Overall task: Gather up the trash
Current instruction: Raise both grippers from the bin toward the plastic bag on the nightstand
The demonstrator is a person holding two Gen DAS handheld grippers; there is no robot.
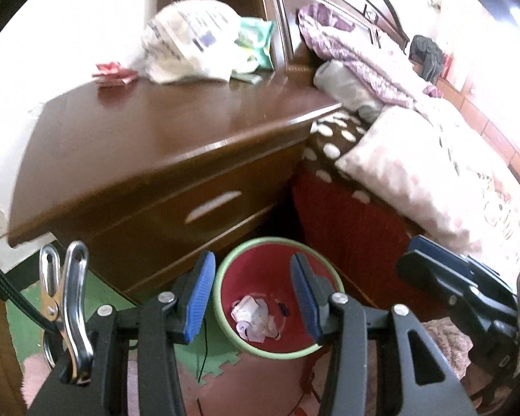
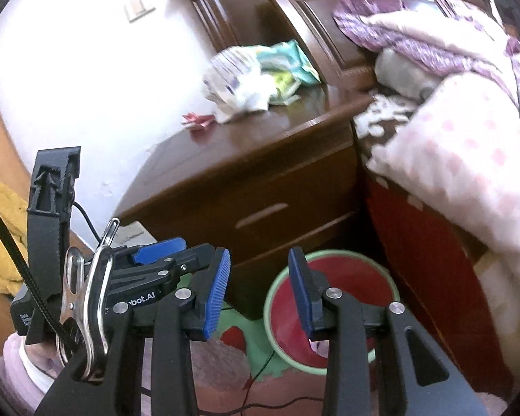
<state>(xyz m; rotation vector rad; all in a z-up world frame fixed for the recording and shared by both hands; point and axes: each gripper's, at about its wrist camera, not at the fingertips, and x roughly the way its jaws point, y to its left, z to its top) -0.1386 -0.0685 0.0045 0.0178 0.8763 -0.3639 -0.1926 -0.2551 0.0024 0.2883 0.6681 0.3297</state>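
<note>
We hold both grippers above a round red waste bin with a pale green rim (image 1: 222,298), which stands on the floor at the foot of a dark brown wooden nightstand (image 1: 176,128). Crumpled white and pink paper scraps (image 1: 253,317) lie at the bottom of the bin. Our left gripper (image 1: 253,298) has its blue-padded fingers (image 1: 199,298) apart with nothing between them; through the gap we see down into the bin. Our right gripper (image 2: 258,289) also has its blue pads apart and empty, framing the bin's near rim. On the nightstand top, a crumpled red wrapper (image 1: 112,73) lies near the wall, just beside a bulging white printed plastic bag (image 1: 187,41) with a green packet (image 1: 256,40) behind it. A bed with a pink dotted pillow (image 1: 409,173) stands beside the nightstand.
</note>
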